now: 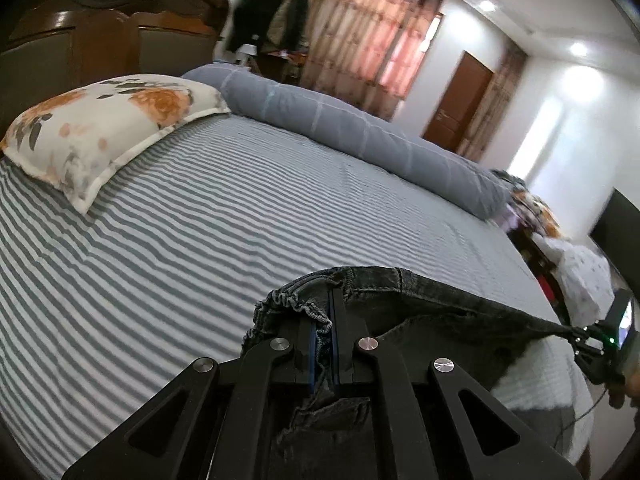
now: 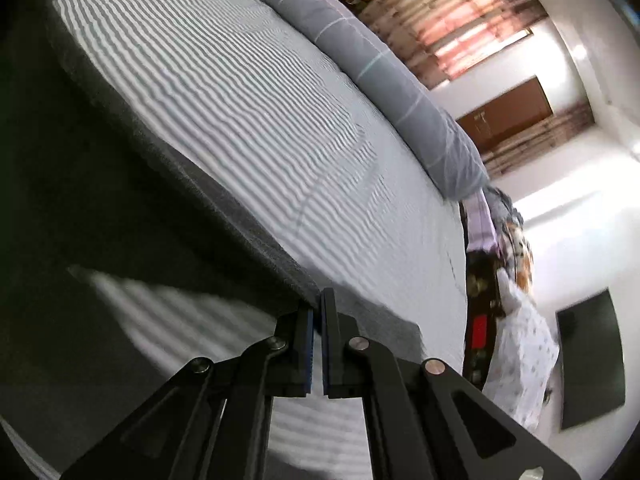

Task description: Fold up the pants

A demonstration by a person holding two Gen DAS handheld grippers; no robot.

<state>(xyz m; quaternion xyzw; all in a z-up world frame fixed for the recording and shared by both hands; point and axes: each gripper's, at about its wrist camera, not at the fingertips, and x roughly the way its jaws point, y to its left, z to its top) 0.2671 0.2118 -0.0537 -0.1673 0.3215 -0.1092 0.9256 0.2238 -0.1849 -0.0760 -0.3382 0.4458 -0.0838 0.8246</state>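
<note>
Both claws (image 1: 324, 304) clamped on pants (image 1: 400, 292)

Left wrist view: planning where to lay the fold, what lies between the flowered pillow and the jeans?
Only bare striped sheet lies between the flowered pillow and the jeans, seen in the left wrist view.

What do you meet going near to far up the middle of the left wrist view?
left gripper shut on the pants → striped bedsheet → rolled grey blanket → curtains
</note>
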